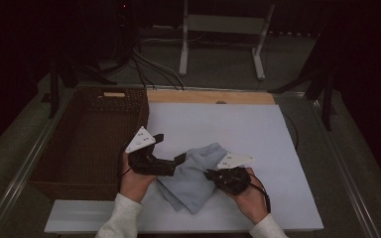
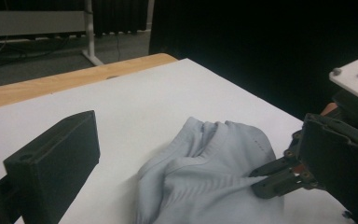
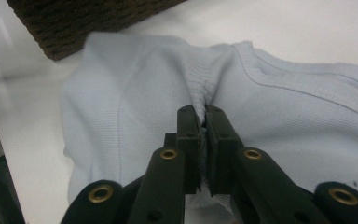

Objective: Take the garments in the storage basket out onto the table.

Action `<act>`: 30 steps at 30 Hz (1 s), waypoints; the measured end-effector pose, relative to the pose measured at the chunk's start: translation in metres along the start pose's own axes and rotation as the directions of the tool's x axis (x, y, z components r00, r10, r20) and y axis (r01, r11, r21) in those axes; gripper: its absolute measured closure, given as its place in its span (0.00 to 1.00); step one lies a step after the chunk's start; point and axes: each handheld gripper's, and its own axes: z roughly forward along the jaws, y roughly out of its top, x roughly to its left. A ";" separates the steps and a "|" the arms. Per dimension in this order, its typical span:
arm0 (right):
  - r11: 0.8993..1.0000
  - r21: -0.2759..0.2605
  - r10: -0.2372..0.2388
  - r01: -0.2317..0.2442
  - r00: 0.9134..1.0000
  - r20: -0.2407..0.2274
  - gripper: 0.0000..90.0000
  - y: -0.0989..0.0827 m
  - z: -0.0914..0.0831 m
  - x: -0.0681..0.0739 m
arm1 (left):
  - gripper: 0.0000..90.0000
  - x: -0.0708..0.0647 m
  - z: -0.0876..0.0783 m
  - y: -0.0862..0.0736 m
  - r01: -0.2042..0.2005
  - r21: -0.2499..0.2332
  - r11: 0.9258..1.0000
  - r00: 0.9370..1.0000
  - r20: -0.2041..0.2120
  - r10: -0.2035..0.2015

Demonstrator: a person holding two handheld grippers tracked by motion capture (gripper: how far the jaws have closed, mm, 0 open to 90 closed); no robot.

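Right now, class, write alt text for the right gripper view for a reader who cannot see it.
The right gripper has its black jaws shut on a bunched fold of a pale blue cloth lying on a white table. A dark woven basket sits at the top left.

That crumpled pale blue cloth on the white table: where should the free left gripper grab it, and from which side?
Probably the raised, bunched edge of the pale blue knitted cloth nearest the brown wicker basket, coming from the basket side. There the fabric stands up in folds, so open jaws could close around it. The left gripper sits beside that edge, while the right gripper pinches a ribbed fold on the opposite side.
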 end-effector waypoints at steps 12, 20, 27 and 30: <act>0.999 -0.010 0.039 -0.039 0.998 0.039 0.96 -0.027 -0.025 -0.013 | 0.00 -0.001 0.001 -0.001 0.001 0.000 1.000 1.000 0.002 -0.001; 0.998 -0.003 0.062 -0.062 0.993 0.099 0.96 -0.039 -0.039 -0.027 | 0.00 -0.001 0.000 0.000 -0.002 -0.003 1.000 1.000 0.002 0.002; 0.994 0.001 0.103 -0.105 0.980 0.172 0.96 -0.050 -0.047 -0.044 | 0.00 -0.001 0.000 0.000 -0.002 -0.003 1.000 1.000 0.004 0.002; 0.993 0.001 0.117 -0.119 0.975 0.187 0.96 -0.052 -0.049 -0.048 | 0.00 -0.001 0.000 0.000 -0.002 -0.003 1.000 1.000 0.004 0.002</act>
